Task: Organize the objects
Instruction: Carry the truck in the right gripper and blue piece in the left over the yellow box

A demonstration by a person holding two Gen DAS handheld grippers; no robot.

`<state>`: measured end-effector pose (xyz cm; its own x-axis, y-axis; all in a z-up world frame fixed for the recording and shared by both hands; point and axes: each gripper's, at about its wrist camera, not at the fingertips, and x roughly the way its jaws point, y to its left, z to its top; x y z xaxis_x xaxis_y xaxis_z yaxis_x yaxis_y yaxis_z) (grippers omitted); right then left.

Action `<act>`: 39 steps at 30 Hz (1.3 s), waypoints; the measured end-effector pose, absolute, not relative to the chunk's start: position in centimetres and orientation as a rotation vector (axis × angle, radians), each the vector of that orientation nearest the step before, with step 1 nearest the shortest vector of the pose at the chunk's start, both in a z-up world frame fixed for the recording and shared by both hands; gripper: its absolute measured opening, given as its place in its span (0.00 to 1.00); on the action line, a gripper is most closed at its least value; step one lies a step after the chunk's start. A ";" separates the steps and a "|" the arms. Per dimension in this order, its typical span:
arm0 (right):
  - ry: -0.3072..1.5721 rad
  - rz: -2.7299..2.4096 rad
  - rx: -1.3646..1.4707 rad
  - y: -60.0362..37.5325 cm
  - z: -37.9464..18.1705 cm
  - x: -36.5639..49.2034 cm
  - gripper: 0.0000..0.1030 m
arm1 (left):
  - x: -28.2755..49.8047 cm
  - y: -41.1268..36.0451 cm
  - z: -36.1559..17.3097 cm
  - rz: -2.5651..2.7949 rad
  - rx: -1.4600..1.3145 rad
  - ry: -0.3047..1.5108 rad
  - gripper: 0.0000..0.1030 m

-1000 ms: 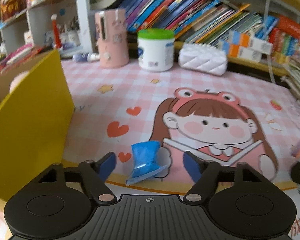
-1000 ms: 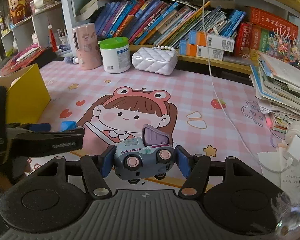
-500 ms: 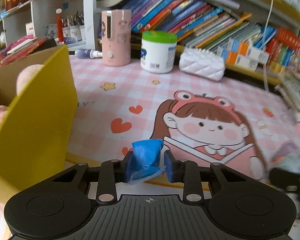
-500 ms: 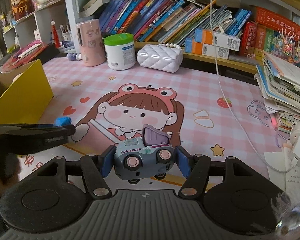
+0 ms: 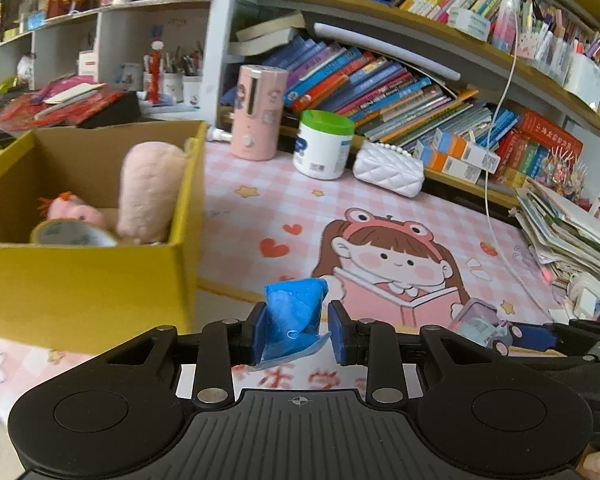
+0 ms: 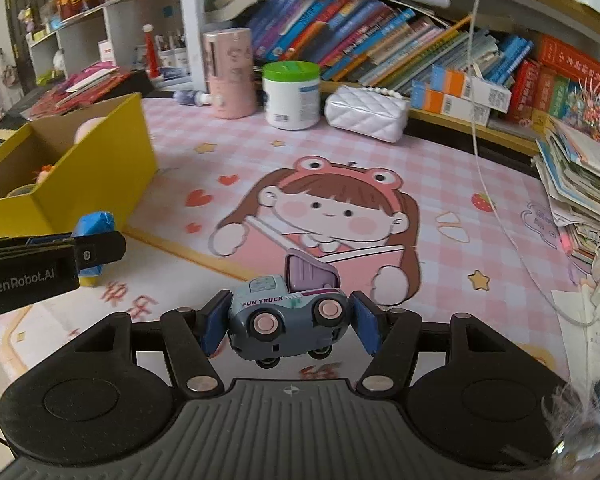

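left gripper (image 5: 296,334): clamped on blue packet (image 5: 294,318), lifted off mat (image 5: 260,200)
right gripper (image 6: 288,322): pinching toy truck (image 6: 286,320), probably clear of mat
yellow box (image 5: 84,280): 10 o'clock of packet; pink plush (image 5: 150,192), tape roll (image 5: 72,234) inside

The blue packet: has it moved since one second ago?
Yes. The blue packet, then lying on the mat, is now clamped in the left gripper and lifted, nearer the yellow box.
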<state>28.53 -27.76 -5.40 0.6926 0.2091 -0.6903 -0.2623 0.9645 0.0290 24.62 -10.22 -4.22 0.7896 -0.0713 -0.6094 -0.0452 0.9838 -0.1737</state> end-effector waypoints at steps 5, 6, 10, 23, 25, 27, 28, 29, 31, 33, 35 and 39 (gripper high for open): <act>0.760 0.266 -0.076 -25.4 -4.9 26.1 0.59 | 21.6 -8.0 -3.9 -0.011 -0.184 0.649 0.29; 0.760 0.267 -0.076 -24.8 -4.8 25.5 0.59 | 21.0 -7.4 -3.8 -0.009 -0.185 0.647 0.29; 0.760 0.283 -0.082 -22.4 -4.5 23.3 0.59 | 18.2 -5.1 -3.6 0.008 -0.190 0.646 0.29; 0.753 0.361 -0.106 -15.0 -4.0 16.2 0.59 | 10.7 1.4 -3.2 0.076 -0.201 0.653 0.29; 0.750 0.367 -0.106 -14.2 -4.0 15.3 0.59 | 9.8 2.1 -3.1 0.079 -0.200 0.652 0.29; 0.746 0.373 -0.105 -13.6 -3.9 14.5 0.59 | 9.0 2.6 -3.1 0.082 -0.198 0.650 0.29; 0.745 0.374 -0.104 -13.3 -3.9 14.1 0.59 | 8.6 2.9 -3.1 0.083 -0.197 0.650 0.29; 0.745 0.375 -0.102 -13.0 -3.9 13.7 0.59 | 8.2 3.1 -3.0 0.084 -0.196 0.649 0.29; 0.746 0.377 -0.096 -12.4 -3.9 13.0 0.59 | 7.5 3.6 -3.0 0.086 -0.194 0.647 0.29; 0.746 0.380 -0.090 -12.0 -3.9 12.4 0.59 | 6.8 4.1 -2.9 0.089 -0.192 0.644 0.29; 0.744 0.384 -0.088 -11.4 -3.9 11.7 0.59 | 6.0 4.7 -2.9 0.094 -0.190 0.641 0.29; 0.737 0.399 -0.087 -10.2 -3.8 10.6 0.59 | 4.8 5.7 -2.7 0.105 -0.190 0.632 0.29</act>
<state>10.57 -10.23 -3.83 0.6691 0.3233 -0.6692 -0.3838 0.9214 0.0615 4.81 5.68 -2.67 0.8024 0.0401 -0.5954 -0.1554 0.9773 -0.1437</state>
